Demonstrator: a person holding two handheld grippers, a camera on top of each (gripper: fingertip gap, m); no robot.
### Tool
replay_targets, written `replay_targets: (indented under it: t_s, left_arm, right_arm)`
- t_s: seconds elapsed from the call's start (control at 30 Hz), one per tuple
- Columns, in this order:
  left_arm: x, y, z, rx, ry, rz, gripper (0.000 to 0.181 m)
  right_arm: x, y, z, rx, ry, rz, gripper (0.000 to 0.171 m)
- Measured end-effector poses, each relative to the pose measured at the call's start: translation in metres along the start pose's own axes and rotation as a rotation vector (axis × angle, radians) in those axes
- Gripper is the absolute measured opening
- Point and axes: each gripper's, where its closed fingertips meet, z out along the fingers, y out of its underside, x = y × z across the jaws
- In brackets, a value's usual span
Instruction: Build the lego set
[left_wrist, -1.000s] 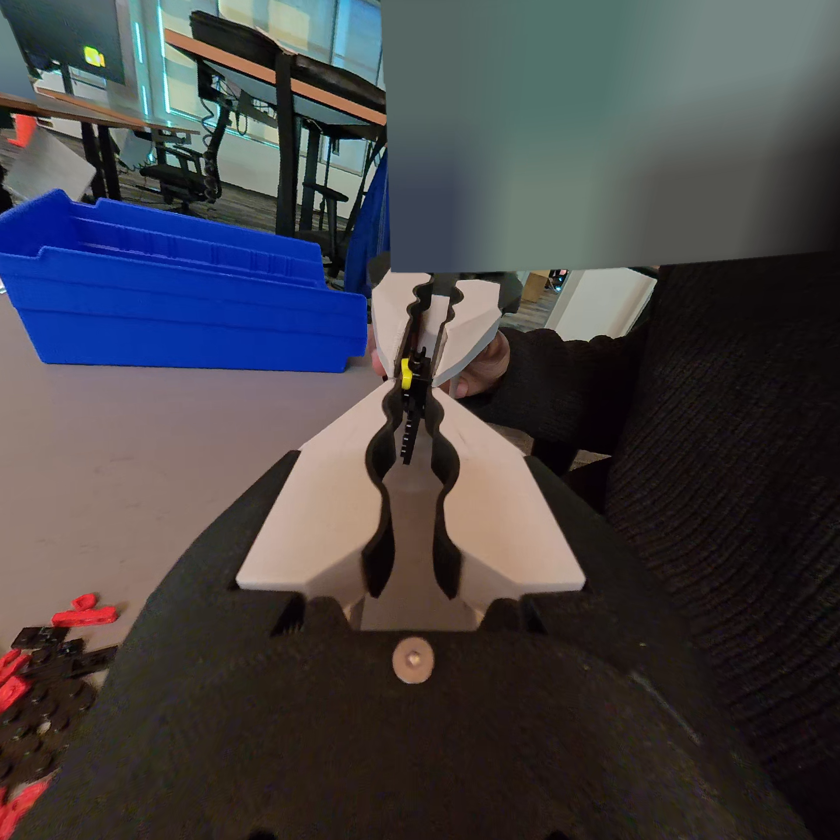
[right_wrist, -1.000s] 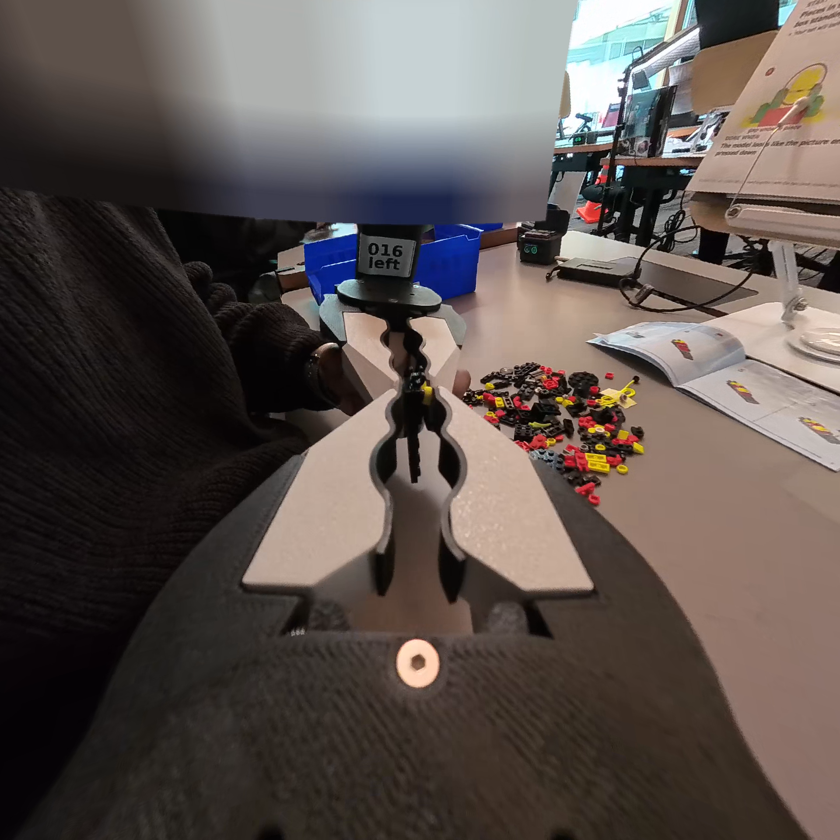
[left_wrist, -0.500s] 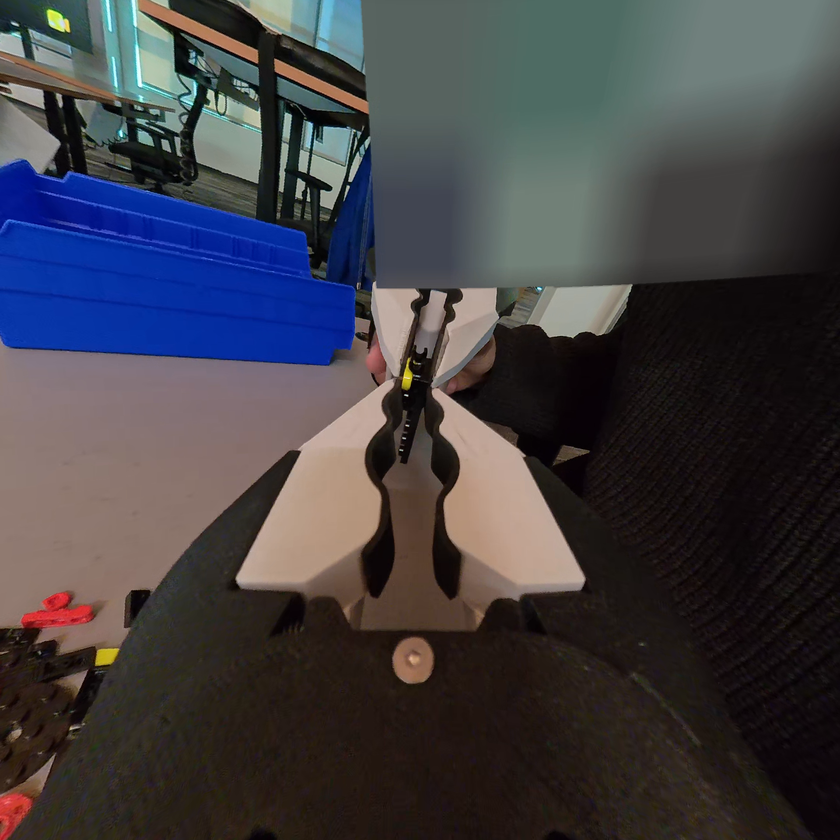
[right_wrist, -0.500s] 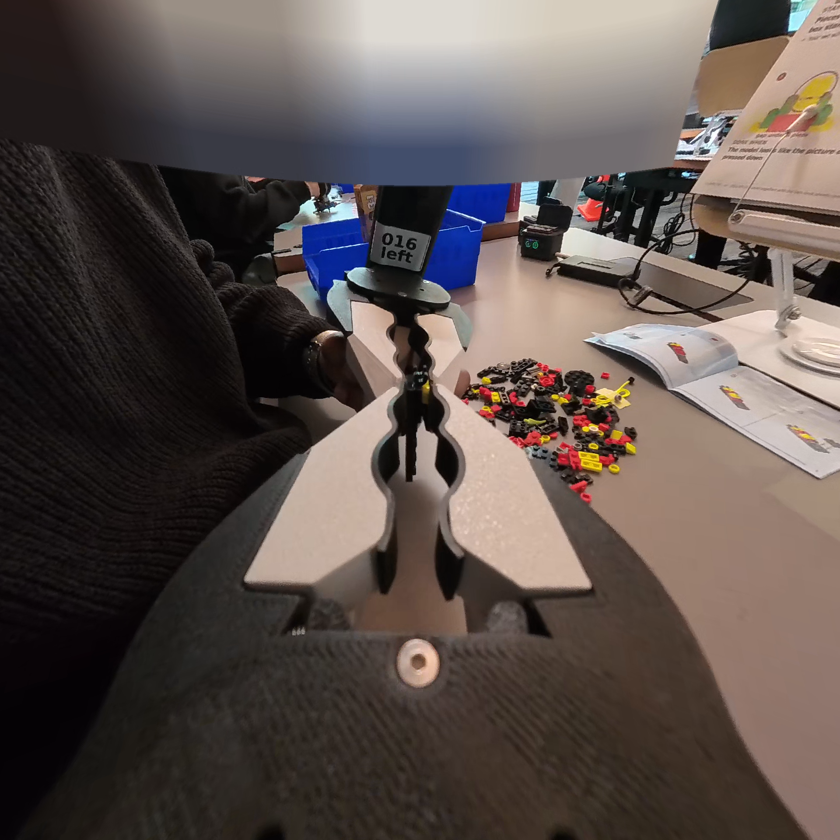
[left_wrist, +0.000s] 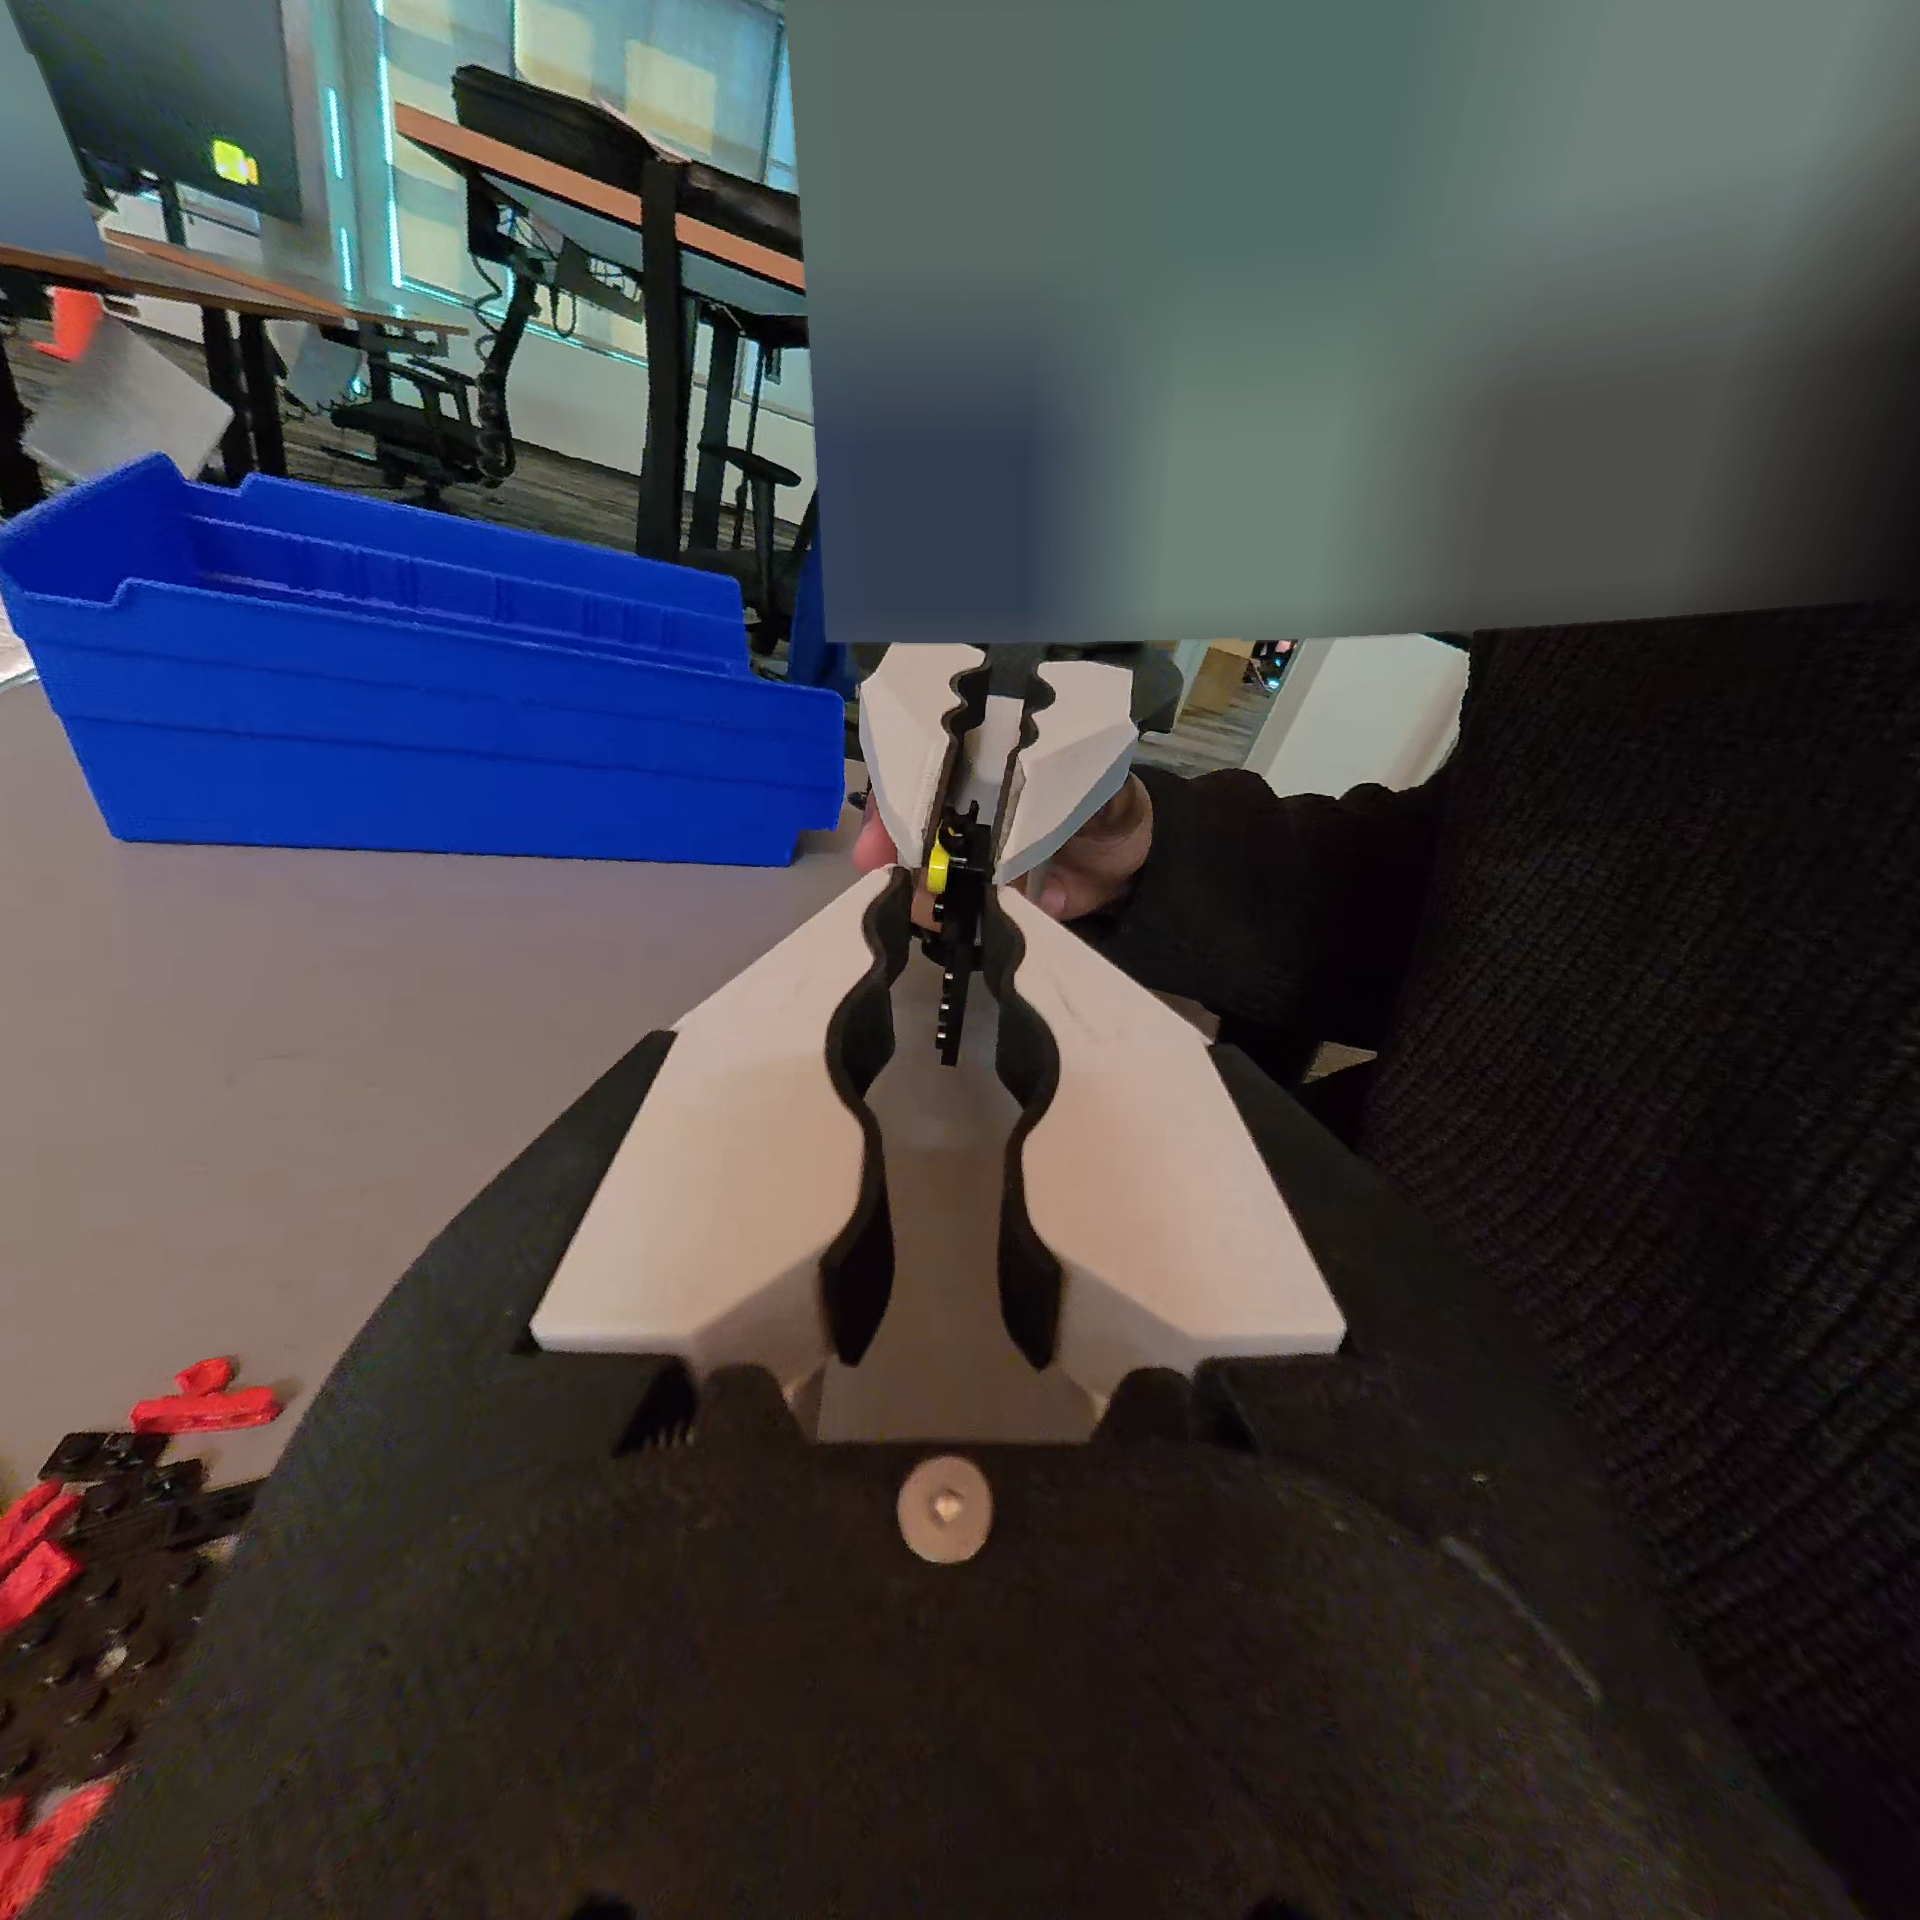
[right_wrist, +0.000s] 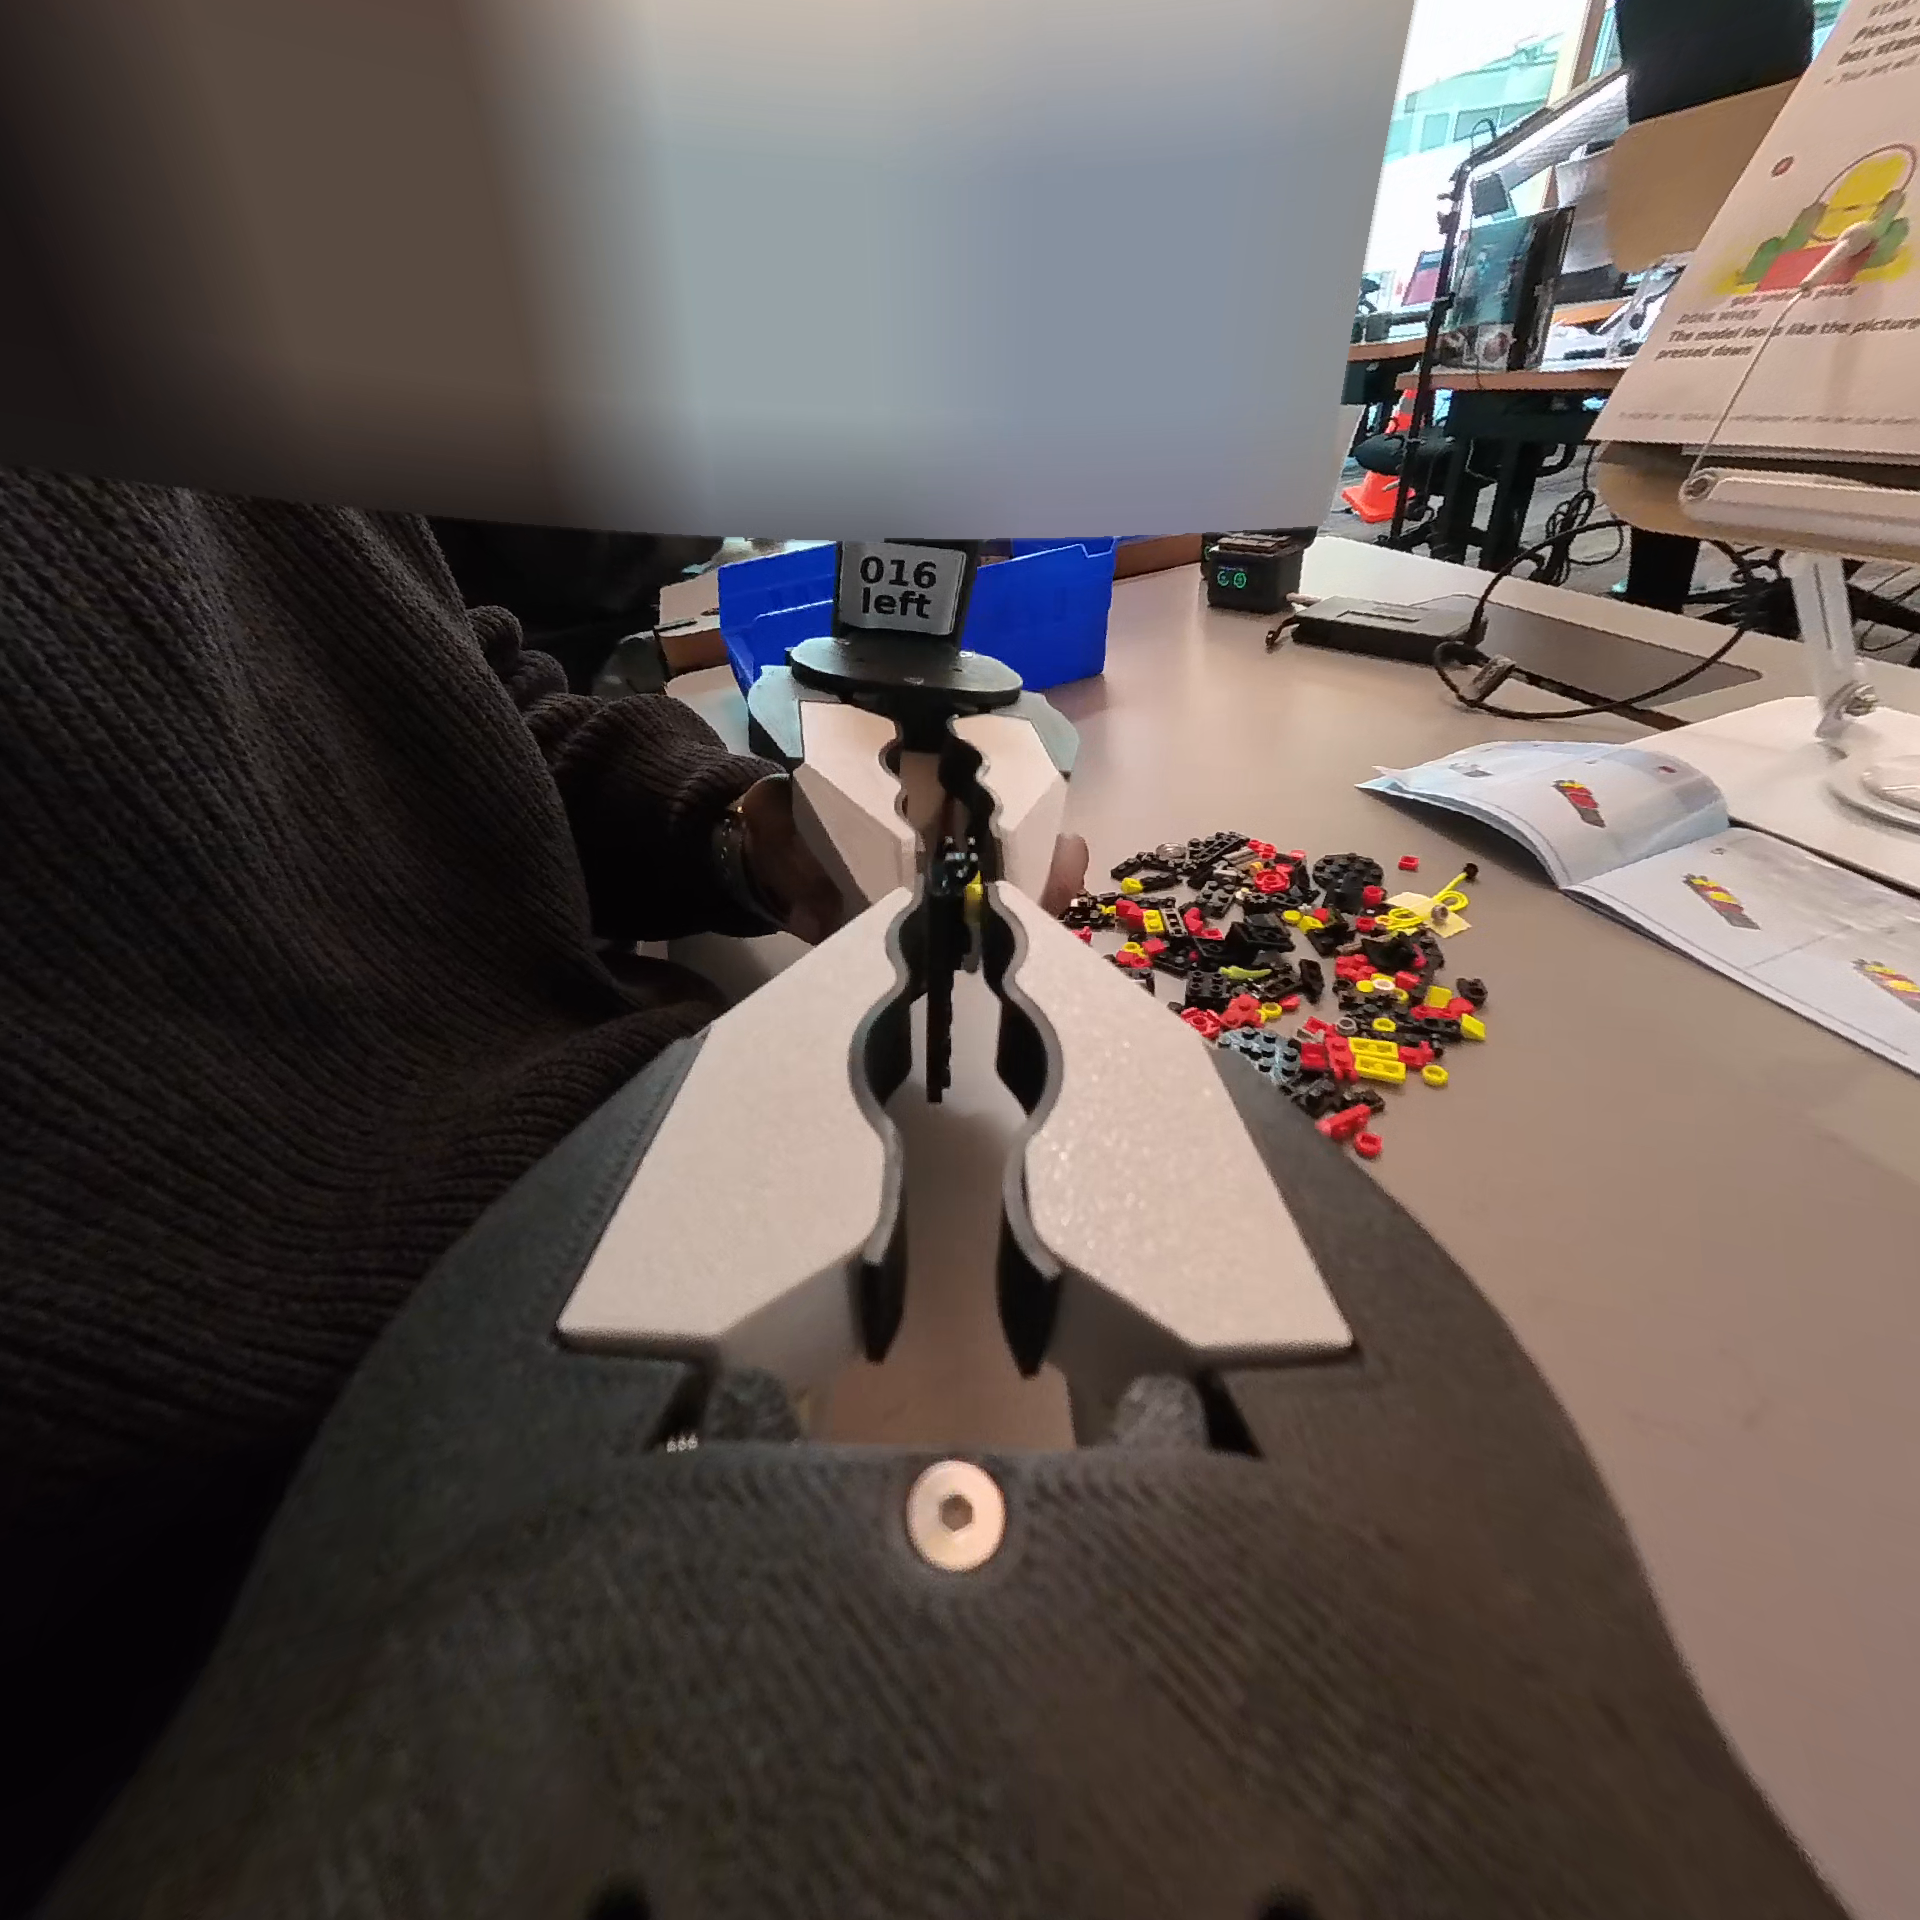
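My two grippers meet tip to tip above the table. A thin black lego assembly (left_wrist: 956, 966) with a small yellow piece (left_wrist: 938, 868) stands edge-on between them. My right gripper (right_wrist: 948, 914) is shut on the black assembly (right_wrist: 938, 1018), with the yellow piece (right_wrist: 974, 894) at its tips. It also shows in the left wrist view (left_wrist: 961, 862). My left gripper (left_wrist: 948, 909) is open. Its left pad (left_wrist: 883, 925) stands clear of the assembly, which still reaches in between its fingers. In the right wrist view the left gripper (right_wrist: 951, 847) sits just behind the assembly.
A pile of loose black, red and yellow lego pieces (right_wrist: 1299, 977) lies on the grey table (right_wrist: 1558, 1247), with an open instruction booklet (right_wrist: 1662, 831) behind it. A blue bin (left_wrist: 416, 727) stands at the far left. More loose pieces (left_wrist: 73, 1558) lie near the left gripper. A person's dark sleeve (left_wrist: 1662, 1039) is close by. Only a small space, under 4 cm, lies between the two pairs of fingers.
My left gripper's jaws have opened, and a gap now shows between its left pad and the black assembly. My right gripper stays shut on the assembly.
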Motion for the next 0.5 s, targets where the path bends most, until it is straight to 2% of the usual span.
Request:
replay_targets:
  t_s: [0.5]
  left_arm:
    - [-0.0025, 0.0022, 0.0024, -0.028, 0.009, -0.061, 0.007]
  right_arm:
    - [0.0045, 0.0008, -0.0019, -0.006, -0.021, 0.083, 0.008]
